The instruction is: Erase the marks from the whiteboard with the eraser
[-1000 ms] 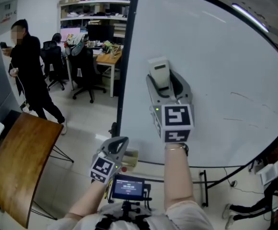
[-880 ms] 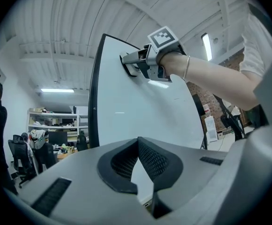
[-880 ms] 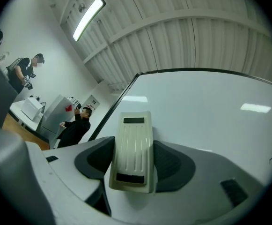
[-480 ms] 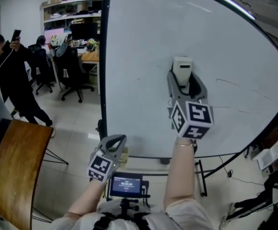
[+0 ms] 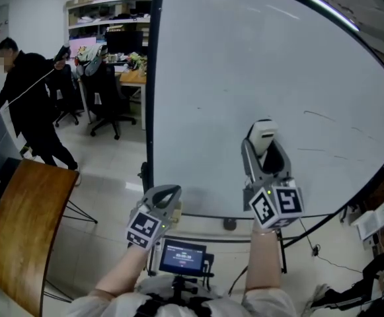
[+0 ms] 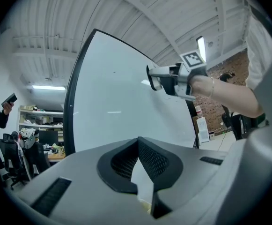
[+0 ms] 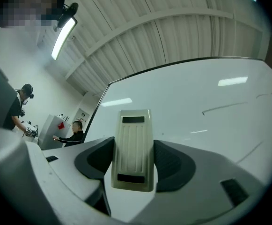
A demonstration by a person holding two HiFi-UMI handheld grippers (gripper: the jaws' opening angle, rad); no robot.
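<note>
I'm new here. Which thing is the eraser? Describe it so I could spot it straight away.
Find the big whiteboard that fills the right of the head view. In front of its lower part, the right gripper holds the eraser. It is a cream plastic block with a ribbed back, clamped between two dark pads, while the left gripper lower down holds nothing.

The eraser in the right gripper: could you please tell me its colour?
The eraser is cream with two dark rectangular patches, clearest in the right gripper view.
</note>
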